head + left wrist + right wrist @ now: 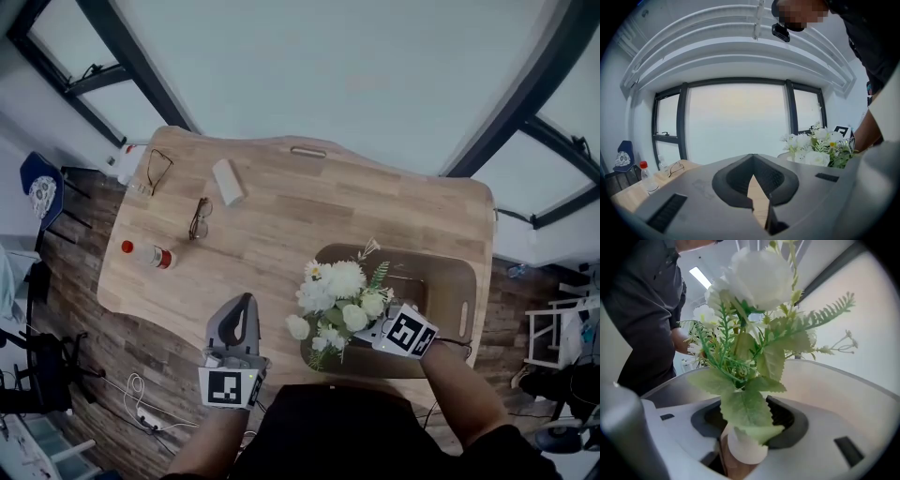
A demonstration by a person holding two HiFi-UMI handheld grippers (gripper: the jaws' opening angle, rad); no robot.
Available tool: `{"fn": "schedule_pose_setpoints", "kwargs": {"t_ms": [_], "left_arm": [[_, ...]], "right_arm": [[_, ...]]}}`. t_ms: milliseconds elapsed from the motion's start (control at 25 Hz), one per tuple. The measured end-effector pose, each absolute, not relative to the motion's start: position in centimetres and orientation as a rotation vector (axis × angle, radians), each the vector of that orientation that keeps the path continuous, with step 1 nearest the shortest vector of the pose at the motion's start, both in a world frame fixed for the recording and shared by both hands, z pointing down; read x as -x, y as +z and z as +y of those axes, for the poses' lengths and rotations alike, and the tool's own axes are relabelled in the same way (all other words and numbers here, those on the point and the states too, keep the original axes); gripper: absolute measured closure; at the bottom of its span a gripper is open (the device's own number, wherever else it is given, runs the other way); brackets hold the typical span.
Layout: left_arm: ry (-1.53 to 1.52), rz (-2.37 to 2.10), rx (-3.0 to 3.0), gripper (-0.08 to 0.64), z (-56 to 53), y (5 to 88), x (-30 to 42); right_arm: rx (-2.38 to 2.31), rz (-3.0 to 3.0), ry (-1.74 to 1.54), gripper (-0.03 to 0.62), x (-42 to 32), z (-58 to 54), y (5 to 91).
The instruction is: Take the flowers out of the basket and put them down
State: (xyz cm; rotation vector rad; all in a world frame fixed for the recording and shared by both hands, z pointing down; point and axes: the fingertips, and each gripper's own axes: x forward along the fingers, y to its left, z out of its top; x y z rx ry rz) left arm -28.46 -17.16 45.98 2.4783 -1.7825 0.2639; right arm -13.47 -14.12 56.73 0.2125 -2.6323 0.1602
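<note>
Flowers point(337, 302) are pinched by the wrapped stem in the right hand-held gripper point(375, 330), at the lower-left corner of the basket point(450, 281). The long axis runs from the stem up-frame to the blooms. We judge the bare counter point(272, 225) left of the basket to be the set-down room. The left hand-held gripper point(246, 305), tips together and empty, borders it.

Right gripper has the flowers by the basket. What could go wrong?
1. The right gripper holds the flowers only at the stem's end; the big heads could tip or slip out.
2. The flowers hang over the near corner of the basket; leaves might snag its rim.
3. The left gripper sits close beside them, crowding the set-down spot.
</note>
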Motion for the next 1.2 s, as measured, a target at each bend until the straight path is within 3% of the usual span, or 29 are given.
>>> {"fn": "schedule_pose_setpoints", "kwargs": {"t_ms": [1200], "left_arm": [[0.092,-1.67,-2.663,0.555,-15.7,40.9,23.5]], "right_arm": [[-0.669,-2.65,0.12,0.348,6.4,-15.2,46.7]]}}
